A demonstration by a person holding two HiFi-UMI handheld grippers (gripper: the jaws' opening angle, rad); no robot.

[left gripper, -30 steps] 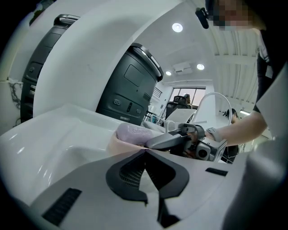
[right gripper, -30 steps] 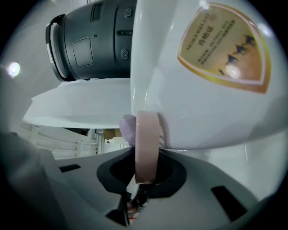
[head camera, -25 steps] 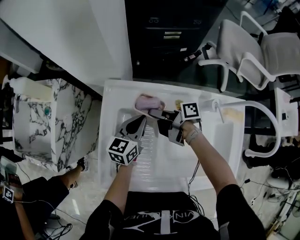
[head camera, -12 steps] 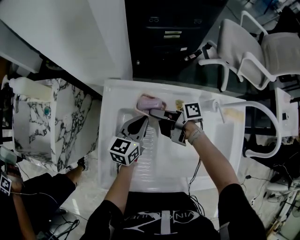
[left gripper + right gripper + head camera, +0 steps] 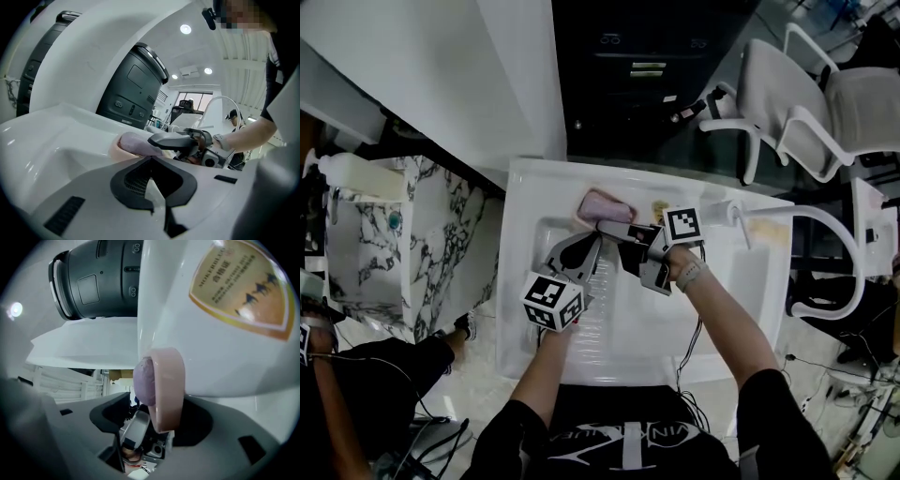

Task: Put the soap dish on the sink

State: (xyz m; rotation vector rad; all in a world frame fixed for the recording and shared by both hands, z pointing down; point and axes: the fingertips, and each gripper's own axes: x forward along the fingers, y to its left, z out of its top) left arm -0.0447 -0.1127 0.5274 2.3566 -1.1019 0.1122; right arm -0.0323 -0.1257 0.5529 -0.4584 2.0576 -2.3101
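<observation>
The soap dish (image 5: pixel 602 202), pale pink with a purple bar of soap (image 5: pixel 607 206) in it, sits on the back ledge of the white sink (image 5: pixel 520 281), at 12 o'clock from the basin in the head view and just left of a small yellow sticker (image 5: pixel 655 208) on the same ledge. The right gripper (image 5: pixel 617 240) reaches in from about 4 o'clock, its marker cube (image 5: pixel 682 224) above the person's wrist. Its jaws have just been opening and now stand wide apart. In the right gripper view the dish (image 5: pixel 169 380) stands edge-on between them, the soap (image 5: pixel 143 380) bulging at its 9 o'clock side, and neither pad appears to press on it. The gripper (image 5: pixel 165 404) holds nothing, and the dish leans on the sink's white surface (image 5: pixel 211 357) below the yellow sticker (image 5: pixel 243 291). The left gripper (image 5: pixel 596 242) comes from 7 o'clock over the basin, its tips just below the dish. In the left gripper view its jaws meet at the tips with nothing between them (image 5: pixel 151 158). Beyond them, at 12 o'clock, lie the dish (image 5: pixel 115 149) and the soap (image 5: pixel 136 140) on the ledge of the sink (image 5: pixel 47 140), with one dark jaw of the right gripper across the soap's 3 o'clock end. A dark grey machine (image 5: pixel 131 89) stands behind the sink at 11 o'clock, and two pale chairs (image 5: pixel 797 103) stand at 2 o'clock in the head view.
</observation>
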